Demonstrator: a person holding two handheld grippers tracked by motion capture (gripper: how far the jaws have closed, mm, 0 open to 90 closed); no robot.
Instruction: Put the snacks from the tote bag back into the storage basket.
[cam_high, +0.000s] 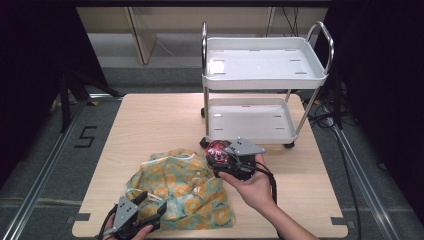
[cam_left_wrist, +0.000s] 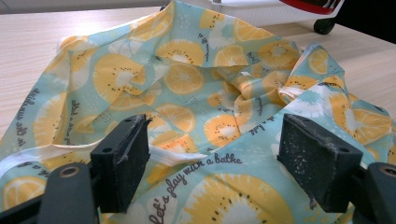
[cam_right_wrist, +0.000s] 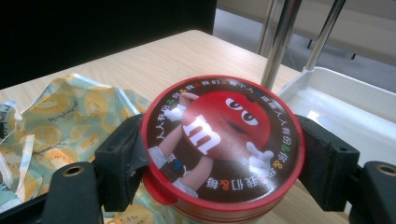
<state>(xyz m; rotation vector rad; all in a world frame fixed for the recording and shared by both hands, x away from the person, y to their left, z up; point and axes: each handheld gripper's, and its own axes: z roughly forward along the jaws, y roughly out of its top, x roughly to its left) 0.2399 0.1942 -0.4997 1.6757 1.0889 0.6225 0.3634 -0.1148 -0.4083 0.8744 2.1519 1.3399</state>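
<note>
Round red candy tin clamped in tongs above a crumpled fruit-print cloth.

The right gripper (cam_right_wrist: 219, 154) pinches the round red-rimmed tin with a cartoon candy figure on its lid (cam_right_wrist: 223, 142) by its sides, jaws pressed on its curved wall; a slip there could drop it onto the table edge. The left gripper (cam_left_wrist: 224, 163) stands wide over the teal cloth printed with yellow orange slices (cam_left_wrist: 196, 79), touching nothing firmly; a snagged fold could drag the fabric. Beyond the tin, the white two-shelf metal cart (cam_high: 265, 65) shows bare trays; the closed tin's contents cannot be told.
</note>
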